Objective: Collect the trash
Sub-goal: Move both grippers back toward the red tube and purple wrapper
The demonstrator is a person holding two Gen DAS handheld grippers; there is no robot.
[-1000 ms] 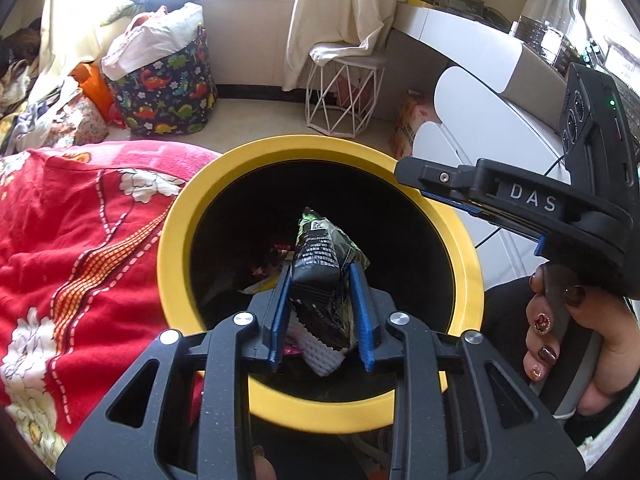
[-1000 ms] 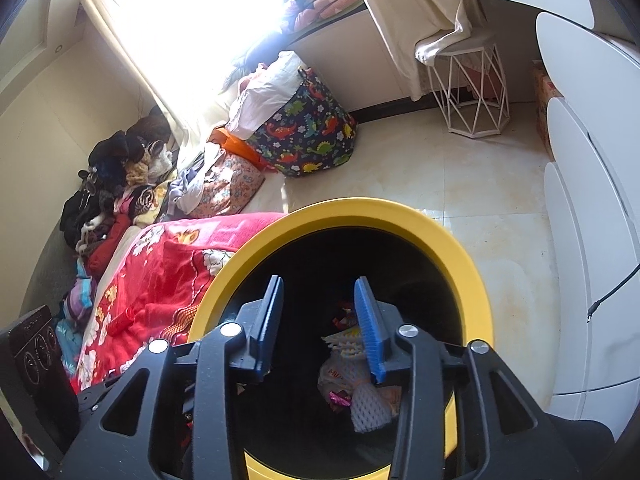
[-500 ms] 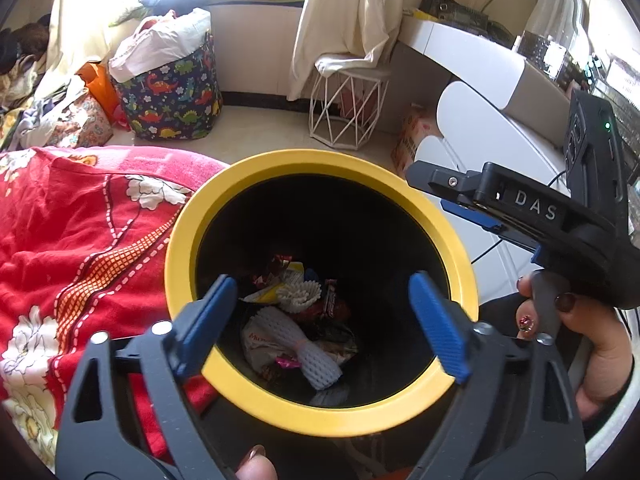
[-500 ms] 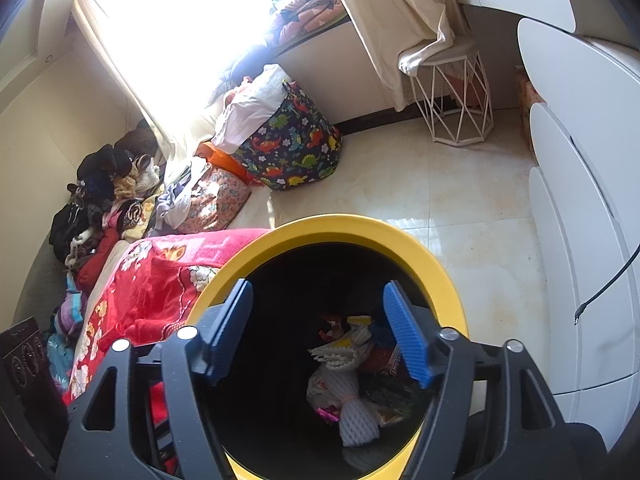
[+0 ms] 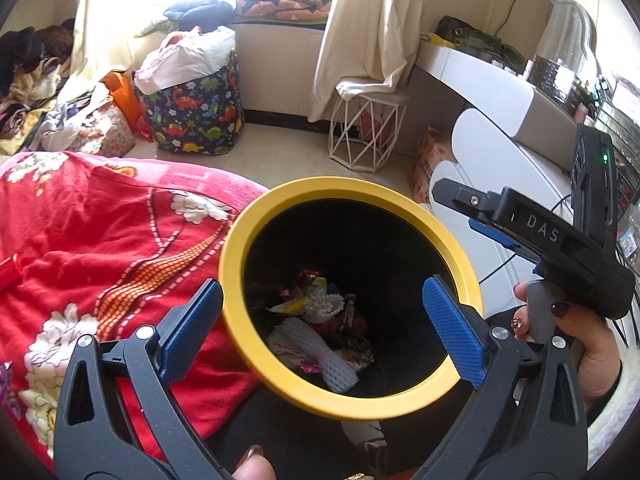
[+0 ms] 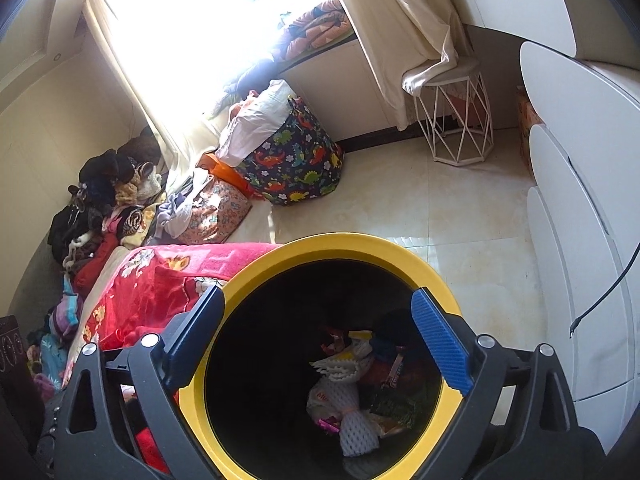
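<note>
- Left gripper [image 5: 322,312] and right gripper [image 6: 318,328]: jaws just opened wide, nothing between, above the bin's yellow rim [image 5: 240,240].
- Trash [image 5: 320,336] lies at the bin's bottom.
- Red blanket [image 5: 100,240] touches the rim's left edge.

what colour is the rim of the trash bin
Yellow, around a black inside; the bin rim shows best in the left wrist view.
</note>
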